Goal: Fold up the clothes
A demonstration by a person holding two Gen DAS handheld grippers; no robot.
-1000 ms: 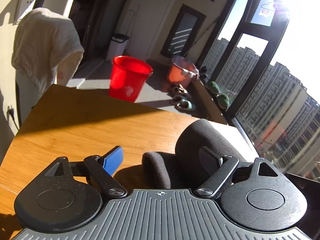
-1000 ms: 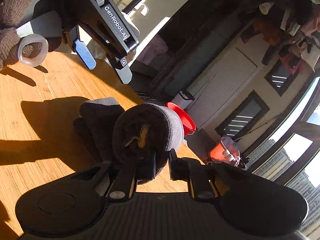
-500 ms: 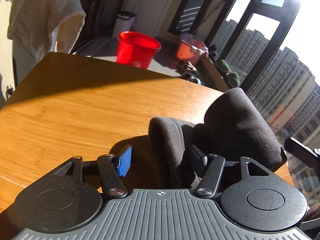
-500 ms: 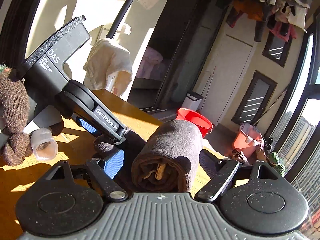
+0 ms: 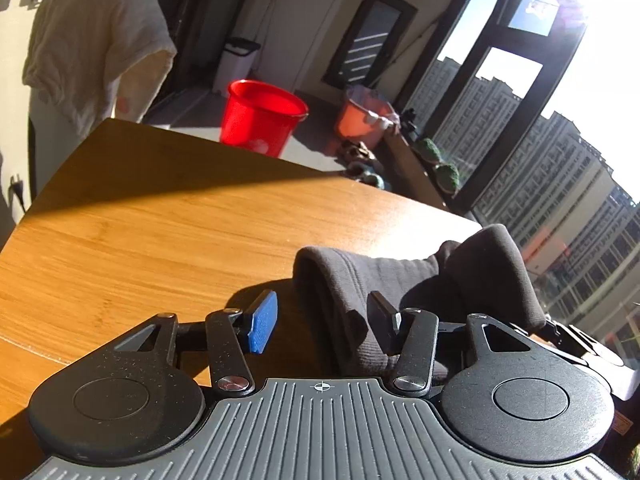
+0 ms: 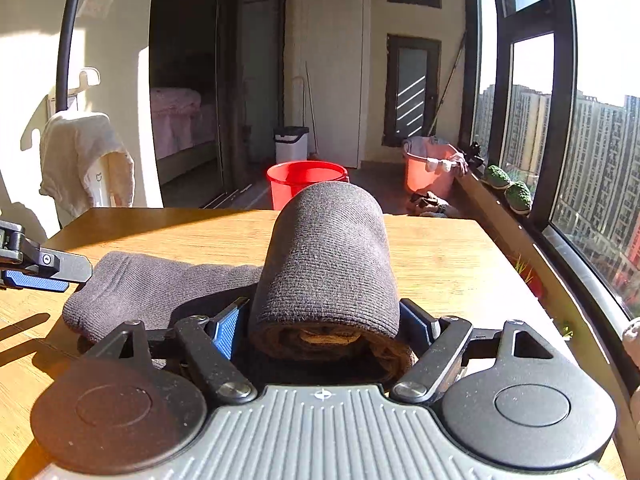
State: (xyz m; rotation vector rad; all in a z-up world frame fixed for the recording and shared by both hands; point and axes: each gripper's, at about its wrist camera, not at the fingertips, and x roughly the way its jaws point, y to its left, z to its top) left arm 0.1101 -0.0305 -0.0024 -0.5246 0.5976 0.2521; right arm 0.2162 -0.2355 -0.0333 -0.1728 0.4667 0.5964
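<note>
Rolling the dark grey knitted garment [image 6: 328, 256] on the wooden bench [image 6: 440, 264], the right gripper [image 6: 324, 328] clamps the roll. The left gripper [image 5: 324, 320] gapes around the flat tail; next, I'd guess, that tail needs wrapping over.

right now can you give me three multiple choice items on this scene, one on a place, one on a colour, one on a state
1. Where does the unrolled end of the dark grey garment lie?
A. on the wooden table
B. in the bucket
C. on the windowsill

2. What colour is the bucket just past the table's far edge?
A. blue
B. red
C. white

3. How is the right tool?
A. open, clear of cloth
B. out of view
C. shut on the rolled part of the garment

Answers: 1 A, the flat end rests on the tabletop; 2 B, both views show it red; 3 C, its fingers press the roll from both sides.
</note>
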